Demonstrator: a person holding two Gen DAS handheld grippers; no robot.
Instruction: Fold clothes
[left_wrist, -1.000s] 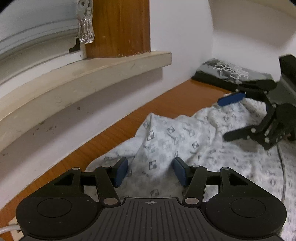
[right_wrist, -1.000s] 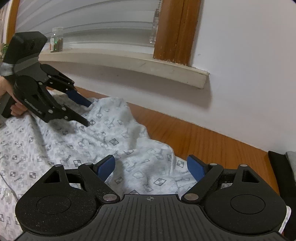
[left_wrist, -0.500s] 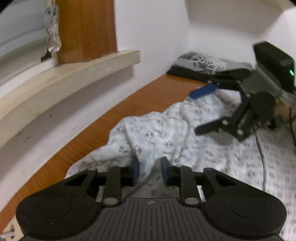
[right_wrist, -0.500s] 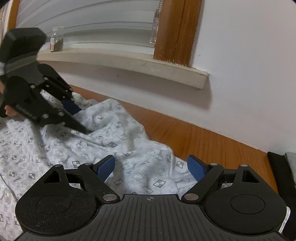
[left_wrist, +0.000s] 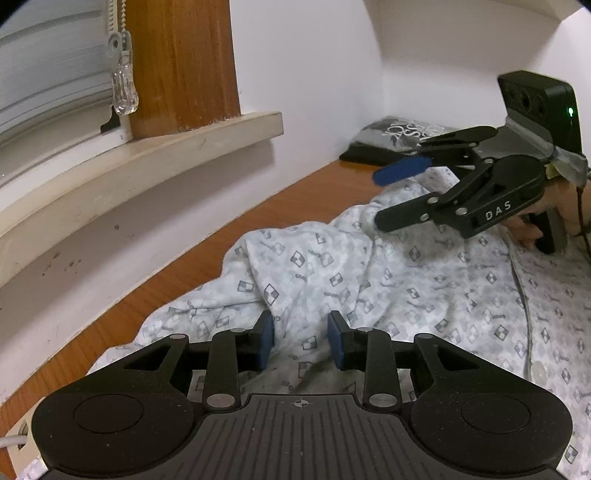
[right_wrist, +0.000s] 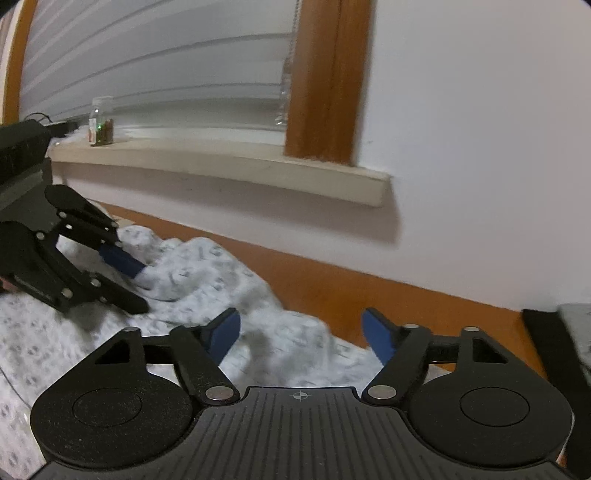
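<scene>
Your patterned shirt (left_wrist: 424, 288) lies bunched on the wooden worktop (left_wrist: 236, 236) by the wall. Your left tongs (left_wrist: 300, 341) are narrow around a ridge of cloth; pinch it firmly. Your right tongs (right_wrist: 301, 338) hang wide, holding nothing.

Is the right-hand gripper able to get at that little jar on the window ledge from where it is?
Probably not without moving. The jar stands far along the windowsill, and the left gripper sits between it and the open right gripper, which hangs low over the patterned garment.
</scene>
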